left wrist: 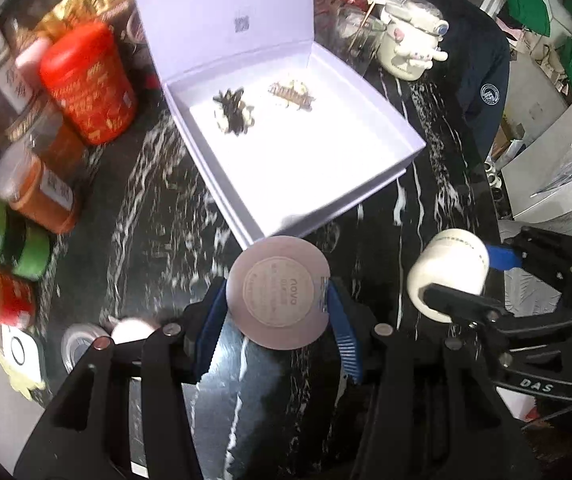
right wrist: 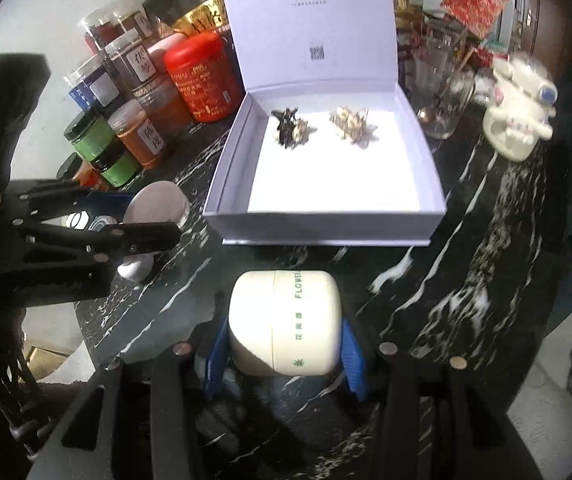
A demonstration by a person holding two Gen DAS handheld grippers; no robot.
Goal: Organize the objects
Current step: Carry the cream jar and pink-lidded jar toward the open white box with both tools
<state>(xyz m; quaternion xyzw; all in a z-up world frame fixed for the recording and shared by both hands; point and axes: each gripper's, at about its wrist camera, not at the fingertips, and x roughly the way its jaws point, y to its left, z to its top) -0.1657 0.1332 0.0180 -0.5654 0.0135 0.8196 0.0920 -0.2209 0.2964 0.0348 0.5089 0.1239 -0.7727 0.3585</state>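
Fingers of the left gripper [left wrist: 278, 320] clamp a round silver-lidded jar [left wrist: 278, 292]; fingers of the right gripper [right wrist: 284, 354] clamp a cream cylindrical jar [right wrist: 284, 323], both above the black marble surface [right wrist: 465, 280], near the open white box [right wrist: 325, 216].

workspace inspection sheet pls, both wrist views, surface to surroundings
surface: black marble table, white veins
job's things: open white box holding two hair clips; round silver-lidded jar; cream jar
clutter: red tin, spice jars, glass cup, cartoon mug
grippers: left claw shut on round silver-lidded jar; right claw shut on cream jar
cables: nothing seen
surroundings: dark jacket behind table
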